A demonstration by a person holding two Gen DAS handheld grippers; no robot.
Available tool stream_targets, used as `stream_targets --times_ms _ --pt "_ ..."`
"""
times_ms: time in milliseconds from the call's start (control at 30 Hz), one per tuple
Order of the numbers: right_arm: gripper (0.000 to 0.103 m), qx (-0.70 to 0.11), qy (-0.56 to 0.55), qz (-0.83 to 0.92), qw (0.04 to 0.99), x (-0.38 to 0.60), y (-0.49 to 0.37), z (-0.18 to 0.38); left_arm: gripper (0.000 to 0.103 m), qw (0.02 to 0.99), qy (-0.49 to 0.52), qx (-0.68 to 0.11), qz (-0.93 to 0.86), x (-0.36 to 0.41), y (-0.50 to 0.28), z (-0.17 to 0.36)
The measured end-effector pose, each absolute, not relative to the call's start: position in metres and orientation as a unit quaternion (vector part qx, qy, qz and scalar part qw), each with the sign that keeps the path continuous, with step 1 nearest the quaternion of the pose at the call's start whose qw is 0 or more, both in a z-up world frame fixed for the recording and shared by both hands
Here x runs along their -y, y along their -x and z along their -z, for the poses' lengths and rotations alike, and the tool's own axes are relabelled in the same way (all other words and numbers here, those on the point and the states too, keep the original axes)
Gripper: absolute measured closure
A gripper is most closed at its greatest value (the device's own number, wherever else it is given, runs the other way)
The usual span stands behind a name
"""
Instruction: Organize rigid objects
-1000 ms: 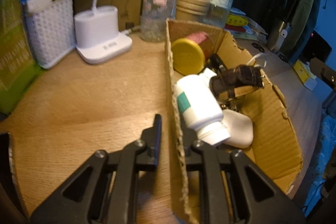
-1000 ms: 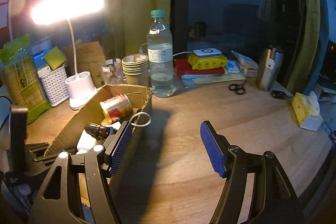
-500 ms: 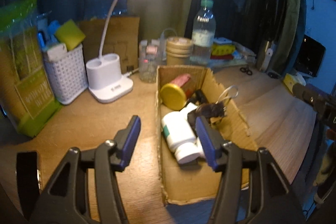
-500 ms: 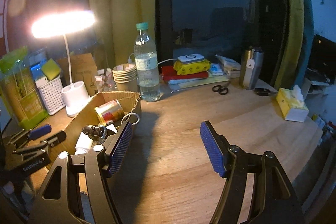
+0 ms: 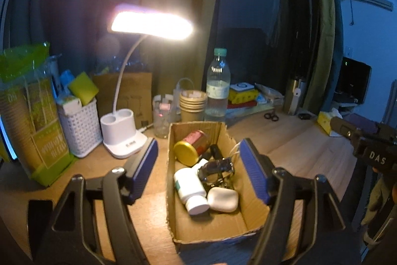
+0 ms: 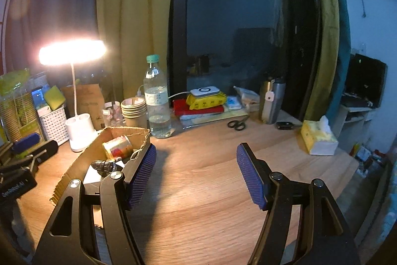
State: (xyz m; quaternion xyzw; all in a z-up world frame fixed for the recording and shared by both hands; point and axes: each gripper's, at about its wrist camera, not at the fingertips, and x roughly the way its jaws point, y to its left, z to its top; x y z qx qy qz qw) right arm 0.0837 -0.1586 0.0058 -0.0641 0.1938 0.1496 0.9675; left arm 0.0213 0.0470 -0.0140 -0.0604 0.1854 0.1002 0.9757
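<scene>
The left gripper [image 5: 199, 165] is hovering above the box [image 5: 250, 215] on the desk [image 6: 211, 190], its jaws opening and gripping nothing. In the box, a white bottle [image 5: 189, 188] is lying at 7 o'clock from the jar [image 5: 191, 148]. The right gripper [image 6: 196, 173], jaws open and empty, is hanging at the box's 3 o'clock.

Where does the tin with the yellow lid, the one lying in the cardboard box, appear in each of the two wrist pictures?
Left wrist view: the tin with the yellow lid lies on its side at the far end of the cardboard box, near picture centre, lid toward the camera.
Right wrist view: the same tin is at lower left, in the box's far end, showing its printed side.
Shared landmark: the water bottle stands just behind the box.
</scene>
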Motion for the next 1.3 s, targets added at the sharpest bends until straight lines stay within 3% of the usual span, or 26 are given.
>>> stream_targets --times_ms 67,100,567,1300 --pt "0.032 -0.191 0.069 -0.144 0.968 0.159 -0.083 -0.006 0.013 0.977 0.059 -0.183 -0.094 -0.045 -0.02 0.013" --pt "0.032 -0.19 0.07 -0.142 0.969 0.16 -0.082 -0.005 0.012 0.978 0.06 -0.179 -0.092 -0.044 -0.02 0.012" --pt "0.032 -0.188 0.057 -0.129 0.972 0.168 -0.09 0.003 0.002 0.983 0.048 -0.155 -0.085 -0.036 -0.02 0.009" --pt "0.032 -0.188 0.06 -0.135 0.971 0.165 -0.089 0.005 0.002 0.985 0.041 -0.158 -0.057 -0.029 -0.019 0.01"
